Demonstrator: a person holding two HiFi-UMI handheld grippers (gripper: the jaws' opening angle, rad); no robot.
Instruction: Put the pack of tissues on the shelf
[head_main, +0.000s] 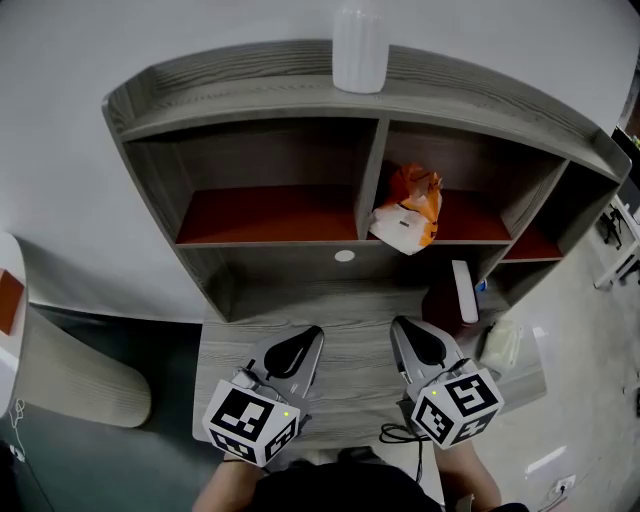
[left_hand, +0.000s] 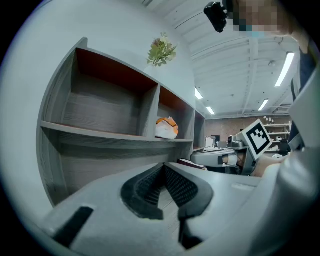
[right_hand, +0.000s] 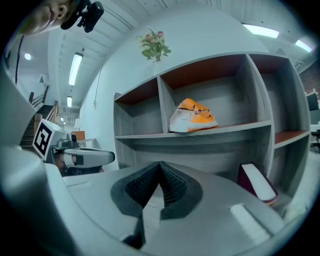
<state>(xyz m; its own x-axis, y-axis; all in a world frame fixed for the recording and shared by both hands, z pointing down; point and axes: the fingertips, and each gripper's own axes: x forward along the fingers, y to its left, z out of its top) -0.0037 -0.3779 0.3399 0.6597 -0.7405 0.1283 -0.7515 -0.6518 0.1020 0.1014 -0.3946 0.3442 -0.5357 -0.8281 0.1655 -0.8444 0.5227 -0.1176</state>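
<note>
The pack of tissues (head_main: 408, 212), orange and white, lies on the red-topped shelf board in the middle compartment of the grey shelf unit (head_main: 250, 82). It also shows in the left gripper view (left_hand: 166, 128) and the right gripper view (right_hand: 192, 116). My left gripper (head_main: 310, 336) and right gripper (head_main: 399, 327) hover side by side over the desk below the shelf, well short of the pack. Both are shut, pads together, with nothing between them. The closed tips of the left gripper (left_hand: 162, 168) and the right gripper (right_hand: 160, 168) point toward the shelf.
A white vase (head_main: 360, 45) with flowers (right_hand: 154, 45) stands on top of the unit. A maroon book with white page edges (head_main: 463, 290) leans in the lower right nook, also seen from the right gripper (right_hand: 256, 182). A pale bottle (head_main: 500, 345) lies at the desk's right edge.
</note>
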